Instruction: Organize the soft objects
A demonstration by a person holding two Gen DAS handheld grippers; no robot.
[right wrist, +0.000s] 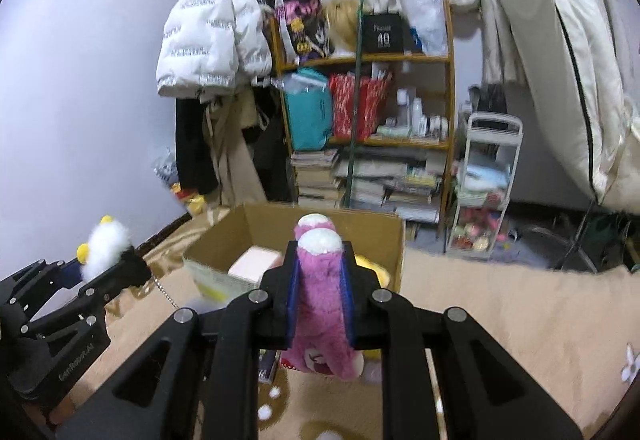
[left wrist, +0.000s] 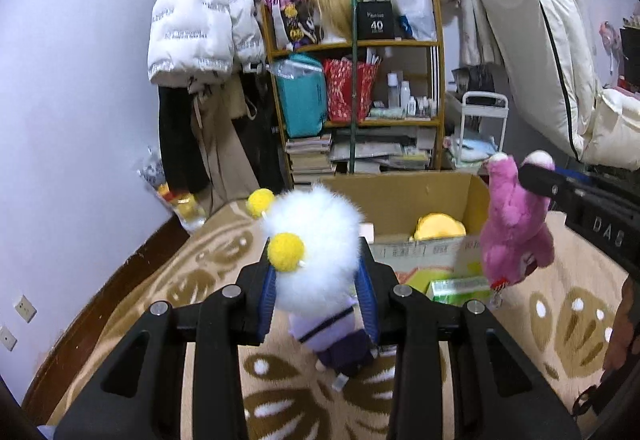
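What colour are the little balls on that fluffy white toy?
Yellow pom-poms on the fluffy white toy, clearest in the left wrist view.

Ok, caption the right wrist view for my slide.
Right gripper holds a pink plush toy by the cardboard box; left gripper holds a white fluffy toy.

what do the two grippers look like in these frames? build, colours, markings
Both alike: matte black linkage arms with silver round pivot pins and blue pads inside the fingers. The left gripper carries white "GenRobot.AI" lettering on its side, seen from the right wrist view. The right gripper shows embossed letters reading "DAS" on its body. No cables or sleeves are clearly visible.
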